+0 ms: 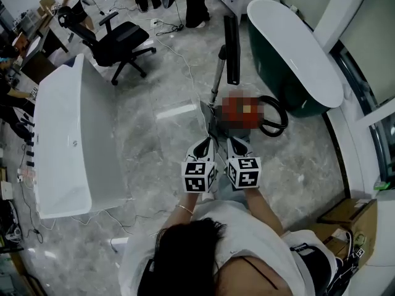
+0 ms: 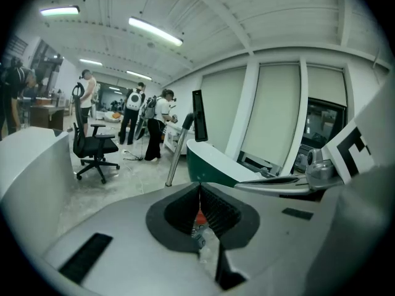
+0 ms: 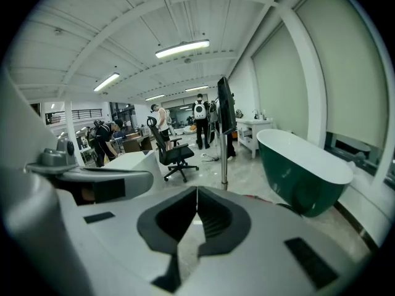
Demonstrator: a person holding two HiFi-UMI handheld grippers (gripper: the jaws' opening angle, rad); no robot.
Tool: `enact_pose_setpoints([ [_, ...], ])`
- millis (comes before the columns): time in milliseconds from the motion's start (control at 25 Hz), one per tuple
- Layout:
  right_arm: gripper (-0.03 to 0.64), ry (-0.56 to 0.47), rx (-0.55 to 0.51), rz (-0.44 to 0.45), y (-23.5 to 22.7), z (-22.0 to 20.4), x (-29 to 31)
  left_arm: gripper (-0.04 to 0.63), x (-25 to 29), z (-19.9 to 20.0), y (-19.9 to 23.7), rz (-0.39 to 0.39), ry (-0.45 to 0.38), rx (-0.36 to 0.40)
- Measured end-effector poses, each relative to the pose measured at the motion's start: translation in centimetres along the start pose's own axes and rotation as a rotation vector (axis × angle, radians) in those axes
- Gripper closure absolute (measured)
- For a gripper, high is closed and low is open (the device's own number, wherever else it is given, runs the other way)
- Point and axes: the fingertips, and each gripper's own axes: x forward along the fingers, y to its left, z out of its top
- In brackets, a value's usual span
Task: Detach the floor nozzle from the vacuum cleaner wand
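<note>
Floor nozzle [image 1: 232, 48] — long, black — sits at the upper end of the wand [image 1: 217, 79], not yet detached. The wand stands upright on the marble floor just beside the green bathtub [image 1: 290, 60]. Off the tub's near end, at the wand's foot, lie a red vacuum body [image 1: 244, 111] and a black hose loop [image 1: 274, 117]. My left gripper [image 1: 204, 145] and right gripper [image 1: 238, 145] hang side by side short of that spot — both pairs of jaws clenched together, nothing in them. A white bathtub [image 1: 68, 140] and an office chair [image 1: 120, 42] stand well apart from the green tub, beyond the wand.
</note>
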Motion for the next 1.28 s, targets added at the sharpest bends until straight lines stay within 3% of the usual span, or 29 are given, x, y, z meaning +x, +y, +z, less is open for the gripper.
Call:
enact_pose_setpoints([
  [760, 0.601, 0.014, 0.015, 0.03, -4.6, 2.5, 4.6, 0.591, 5.8, 1.5, 0.7, 0.064, 0.034, 0.021],
  [1000, 0.601, -0.035, -0.023, 0.08, -5.9, 5.9, 5.1, 0.591, 8.3, 2.9, 0.3, 0.088, 0.013, 0.024],
  [1280, 0.601, -0.093, 0.027, 0.123, -7.5, 9.9, 6.2, 0.591, 10.5, 4.6, 0.9, 0.126, -0.011, 0.02],
])
